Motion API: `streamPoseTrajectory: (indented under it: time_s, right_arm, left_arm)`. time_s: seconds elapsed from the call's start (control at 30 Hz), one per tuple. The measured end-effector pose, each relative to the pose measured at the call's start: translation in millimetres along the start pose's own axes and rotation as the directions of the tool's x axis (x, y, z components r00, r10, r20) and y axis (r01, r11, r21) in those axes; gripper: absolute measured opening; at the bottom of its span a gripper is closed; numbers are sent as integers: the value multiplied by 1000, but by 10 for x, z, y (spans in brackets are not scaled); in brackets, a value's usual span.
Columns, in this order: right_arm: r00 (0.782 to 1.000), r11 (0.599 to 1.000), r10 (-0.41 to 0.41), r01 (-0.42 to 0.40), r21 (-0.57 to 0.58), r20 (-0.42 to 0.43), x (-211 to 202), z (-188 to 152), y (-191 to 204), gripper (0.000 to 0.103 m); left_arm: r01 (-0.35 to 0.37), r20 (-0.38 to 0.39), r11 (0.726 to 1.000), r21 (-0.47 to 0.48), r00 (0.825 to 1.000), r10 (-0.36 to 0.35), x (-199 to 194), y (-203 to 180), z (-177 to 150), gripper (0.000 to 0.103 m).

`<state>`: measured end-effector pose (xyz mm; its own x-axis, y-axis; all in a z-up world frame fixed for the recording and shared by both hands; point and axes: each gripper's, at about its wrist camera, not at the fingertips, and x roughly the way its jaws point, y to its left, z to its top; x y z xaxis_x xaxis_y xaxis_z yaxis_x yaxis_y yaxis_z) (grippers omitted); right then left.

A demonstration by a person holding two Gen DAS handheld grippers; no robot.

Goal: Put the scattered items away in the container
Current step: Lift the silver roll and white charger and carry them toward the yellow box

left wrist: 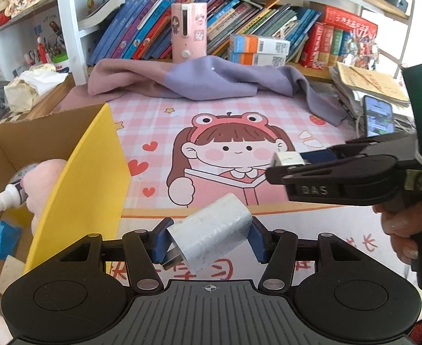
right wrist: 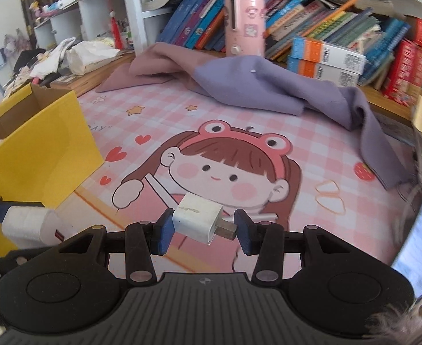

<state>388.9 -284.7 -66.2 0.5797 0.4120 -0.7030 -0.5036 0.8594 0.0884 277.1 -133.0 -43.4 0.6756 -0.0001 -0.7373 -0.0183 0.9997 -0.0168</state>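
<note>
The left gripper (left wrist: 209, 237) clamps a large white charger (left wrist: 211, 227) between its blue fingers (left wrist: 160, 243), just right of the yellow cardboard box (left wrist: 78, 178) — the right gripper (right wrist: 202, 228) pinches a small white plug adapter (right wrist: 198, 220), both above the cartoon-print tabletop (right wrist: 239, 120).

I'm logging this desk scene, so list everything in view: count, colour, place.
large charger: one, pale grey-white, in left tongs
small charger: one, white, in right tongs
box: one, yellow, left of mat
spray bottle: one, white, in box
plush: one, pink, in box
mat: one, pink cartoon, desk
cloth: one, purple, behind mat
phone: one, right edge
left tongs: black, blue pads
right tongs: same
hand: one, gripping right tongs' handle
</note>
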Motion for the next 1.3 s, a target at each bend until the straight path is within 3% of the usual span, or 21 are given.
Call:
streamPoseTrajectory:
  time_s: [0.33,0.8,0.97,1.3]
  right_arm:
    - [997,995,-73,73,61,-4,-563,-244,174,42]
    - [981,978,-190,187,98,26,-1058,-450,586,42]
    - [975,970,-219,216,111,22,-1162,-582,802,42]
    - [978,974,-204,200,109,30,-1421,-825,1365,42]
  left_arm:
    - [84,33,996,7,996,-84,-301,113,-97,54]
    - [210,84,975,70,973,-215,-660,206,-305,54]
    - [233,77,970,67,968,-238,-827,327,-528,54]
    - [244,87,969,23,966,-245,-1238,662,-915,54]
